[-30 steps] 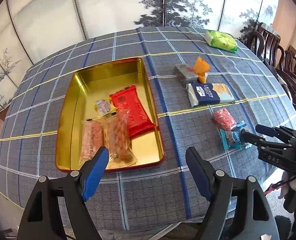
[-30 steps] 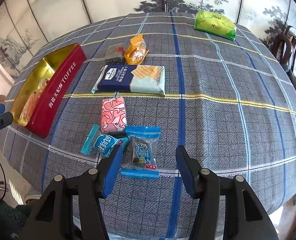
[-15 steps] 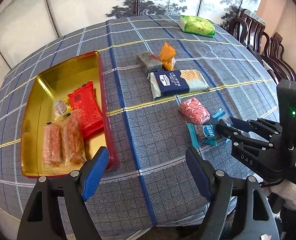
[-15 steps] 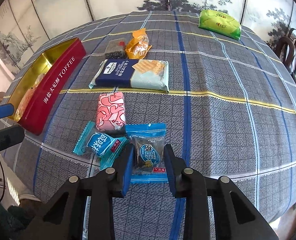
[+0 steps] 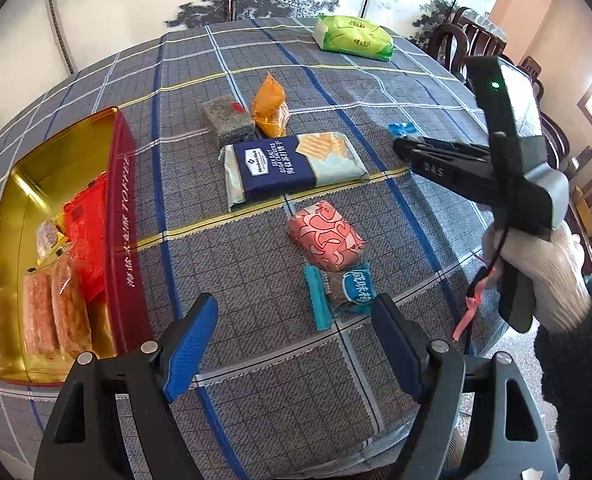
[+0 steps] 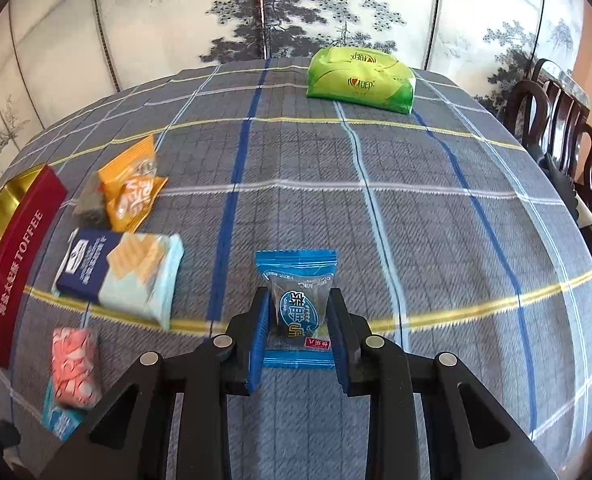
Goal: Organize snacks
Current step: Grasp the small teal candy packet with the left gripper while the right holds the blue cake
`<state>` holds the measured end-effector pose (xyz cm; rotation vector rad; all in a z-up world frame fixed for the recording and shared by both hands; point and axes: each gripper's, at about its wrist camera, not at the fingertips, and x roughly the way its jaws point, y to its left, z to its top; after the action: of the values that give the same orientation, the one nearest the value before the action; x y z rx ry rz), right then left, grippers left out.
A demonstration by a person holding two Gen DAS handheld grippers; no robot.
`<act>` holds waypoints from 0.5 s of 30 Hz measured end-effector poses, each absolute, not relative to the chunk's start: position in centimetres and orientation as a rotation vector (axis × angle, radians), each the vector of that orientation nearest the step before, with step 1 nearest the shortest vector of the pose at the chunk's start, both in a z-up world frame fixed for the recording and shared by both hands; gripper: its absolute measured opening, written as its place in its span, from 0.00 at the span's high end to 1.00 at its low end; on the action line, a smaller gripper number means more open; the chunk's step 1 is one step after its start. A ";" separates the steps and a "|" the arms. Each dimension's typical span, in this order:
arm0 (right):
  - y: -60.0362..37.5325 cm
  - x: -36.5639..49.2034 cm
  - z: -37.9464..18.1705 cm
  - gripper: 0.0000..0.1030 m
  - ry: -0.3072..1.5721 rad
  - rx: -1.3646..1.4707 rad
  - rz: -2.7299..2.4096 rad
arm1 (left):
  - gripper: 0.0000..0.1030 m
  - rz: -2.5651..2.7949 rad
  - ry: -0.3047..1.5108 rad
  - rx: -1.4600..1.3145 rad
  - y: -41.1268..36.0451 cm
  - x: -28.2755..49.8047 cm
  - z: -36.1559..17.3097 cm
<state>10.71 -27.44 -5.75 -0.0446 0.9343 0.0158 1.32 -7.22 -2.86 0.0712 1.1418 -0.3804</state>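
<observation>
My right gripper (image 6: 296, 322) is shut on a blue-wrapped candy (image 6: 298, 304) and holds it above the tablecloth; it also shows in the left wrist view (image 5: 406, 144), where the candy's blue end (image 5: 401, 128) sticks out. My left gripper (image 5: 296, 340) is open and empty, low over the table's near edge. A second blue candy (image 5: 342, 290) and a pink snack (image 5: 326, 235) lie just ahead of it. The gold and red toffee tin (image 5: 122, 216) at the left holds a red packet (image 5: 84, 236) and clear-wrapped bars (image 5: 54, 312).
A navy cracker pack (image 5: 292, 166), an orange packet (image 5: 271, 106) and a grey block (image 5: 227, 118) lie mid-table. A green bag (image 5: 352, 38) sits at the far edge. Dark wooden chairs (image 6: 556, 120) stand to the right. A painted folding screen is behind the table.
My right gripper closed on the blue candy and lifted it off the table, up and away. My left gripper swung right, so the tin now sits farther left.
</observation>
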 end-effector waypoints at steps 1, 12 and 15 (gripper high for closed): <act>-27.4 11.3 -5.9 0.71 0.926 -0.054 0.021 | 0.26 -0.388 1.150 0.066 -7.5 1.5 -3.0; -27.4 13.1 -6.3 0.70 0.880 -0.072 0.053 | 0.34 -0.401 1.194 0.104 -10.5 2.6 -4.9; -27.4 13.1 -6.3 0.70 0.880 -0.071 0.053 | 0.45 -0.393 1.207 0.114 -10.9 3.1 -5.7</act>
<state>13.10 -27.41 -6.28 -0.0705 0.8801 0.0530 3.08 -10.89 -5.72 0.1141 1.2071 -0.3934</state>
